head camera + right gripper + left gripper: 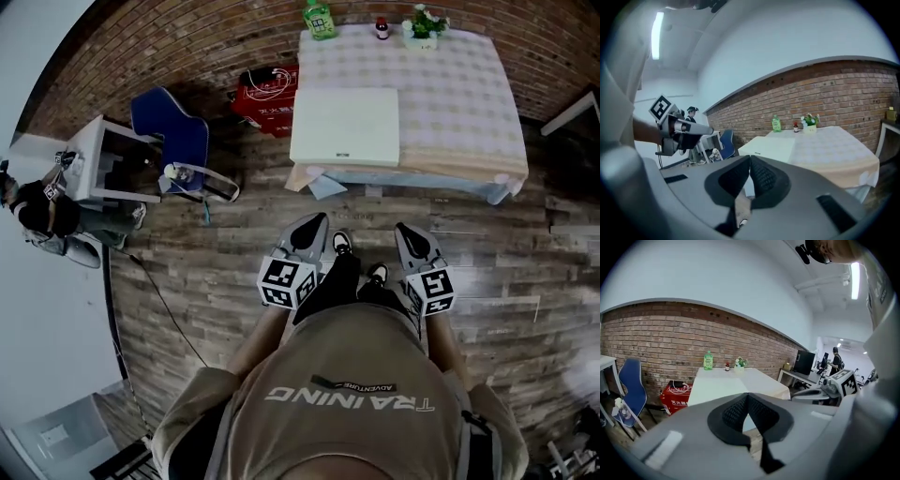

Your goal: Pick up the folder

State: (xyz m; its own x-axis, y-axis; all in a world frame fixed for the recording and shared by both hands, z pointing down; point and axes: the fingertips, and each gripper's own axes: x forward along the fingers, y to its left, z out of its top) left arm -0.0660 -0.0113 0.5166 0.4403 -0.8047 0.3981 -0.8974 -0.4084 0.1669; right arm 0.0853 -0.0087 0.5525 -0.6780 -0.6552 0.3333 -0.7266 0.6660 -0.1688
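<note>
The folder (345, 127) is a flat white rectangle lying on the left part of the cloth-covered table (459, 103). It also shows in the left gripper view (717, 384) and the right gripper view (771, 146), well beyond the jaws. My left gripper (314, 225) and right gripper (408, 234) hang side by side over the floor, short of the table's near edge, both pointing toward it. Each is shut with nothing between the jaws, as seen close up on the left gripper (748, 397) and the right gripper (750, 159).
A green bottle (320, 19), a small red-capped bottle (382, 28) and a potted plant (424, 23) stand at the table's far edge by the brick wall. Left of the table are a red box (267, 94), a blue chair (173, 127) and a white side table (103, 159).
</note>
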